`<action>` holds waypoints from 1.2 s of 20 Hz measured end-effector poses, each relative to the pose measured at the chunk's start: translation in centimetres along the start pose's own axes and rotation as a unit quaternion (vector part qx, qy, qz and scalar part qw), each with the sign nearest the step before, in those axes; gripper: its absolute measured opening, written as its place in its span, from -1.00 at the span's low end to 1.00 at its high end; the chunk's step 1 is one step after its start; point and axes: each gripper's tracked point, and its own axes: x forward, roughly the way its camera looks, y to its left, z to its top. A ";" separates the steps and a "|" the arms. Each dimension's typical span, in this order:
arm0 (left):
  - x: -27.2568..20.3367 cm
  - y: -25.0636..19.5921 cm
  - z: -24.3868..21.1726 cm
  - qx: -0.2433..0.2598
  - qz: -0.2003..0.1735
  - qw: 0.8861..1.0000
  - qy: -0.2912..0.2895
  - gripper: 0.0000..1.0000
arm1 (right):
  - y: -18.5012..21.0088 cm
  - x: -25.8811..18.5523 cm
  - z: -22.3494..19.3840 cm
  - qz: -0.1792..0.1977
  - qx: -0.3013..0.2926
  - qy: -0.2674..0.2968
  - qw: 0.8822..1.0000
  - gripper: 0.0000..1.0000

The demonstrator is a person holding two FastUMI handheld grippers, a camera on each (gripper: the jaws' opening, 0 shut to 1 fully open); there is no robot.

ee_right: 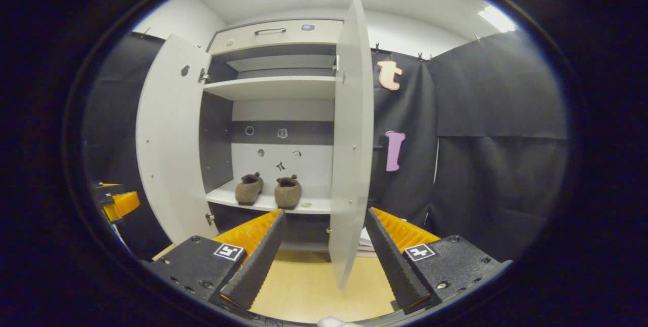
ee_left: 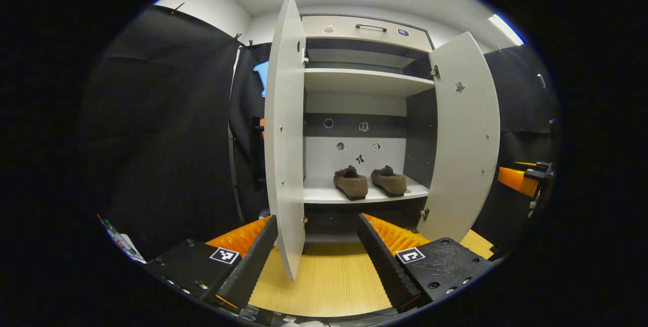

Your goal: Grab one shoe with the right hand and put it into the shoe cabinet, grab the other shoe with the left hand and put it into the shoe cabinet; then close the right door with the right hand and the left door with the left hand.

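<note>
Shoe cabinet (ee_left: 364, 81): both doors swung wide. Two shoes, left shoe (ee_left: 351, 182) and right shoe (ee_left: 389, 180), sit side by side on the lower shelf (ee_left: 324, 194), apart from its front edge. Left door (ee_left: 285, 134) edge stands between the left gripper (ee_left: 318, 226) jaws, spread wide, empty. Right door (ee_right: 352, 139) edge between the right gripper (ee_right: 325, 219) jaws, likewise agape. Bare wooden floor (ee_left: 329, 276) below.

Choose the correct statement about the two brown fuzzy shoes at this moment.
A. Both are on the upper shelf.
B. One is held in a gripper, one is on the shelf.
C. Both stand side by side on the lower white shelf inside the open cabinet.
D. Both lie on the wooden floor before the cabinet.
C: the two brown fuzzy shoes stand side by side on the lower white shelf, between both open doors.
</note>
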 end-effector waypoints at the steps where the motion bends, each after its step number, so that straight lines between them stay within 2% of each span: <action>1: -0.1 -0.2 0.0 -0.003 0.001 1.000 -0.001 0.93 | -1.5 0.6 0.4 -0.013 0.000 -0.002 1.000 1.00; 7: -0.2 -2.0 0.1 -0.001 0.012 1.000 -0.002 0.93 | -10.3 5.6 2.3 -0.076 0.021 -0.005 0.997 1.00; 11: 0.5 -3.8 -0.1 0.000 0.019 1.000 0.003 0.94 | -13.2 9.6 2.4 -0.081 0.035 0.008 0.996 1.00; 15: 0.7 -4.1 -0.3 -0.007 0.039 0.999 0.006 0.93 | -13.3 11.9 1.7 -0.054 0.036 0.024 0.998 1.00; 17: 0.7 -4.1 -0.5 -0.007 0.048 0.999 0.008 0.93 | -12.7 12.2 2.6 -0.039 0.035 0.015 0.999 0.98; 18: 0.8 -4.1 -0.7 -0.006 0.051 0.999 0.011 1.00 | -12.3 12.0 2.3 -0.035 0.032 0.022 0.999 0.96; 19: 0.8 -4.1 -1.0 -0.005 0.053 0.998 0.014 0.93 | -11.8 12.3 2.4 -0.031 0.033 0.020 0.999 0.95; 24: 0.8 -4.2 -1.5 -0.008 0.052 0.998 0.021 0.93 | -9.3 11.6 2.2 -0.009 0.035 0.025 0.999 0.89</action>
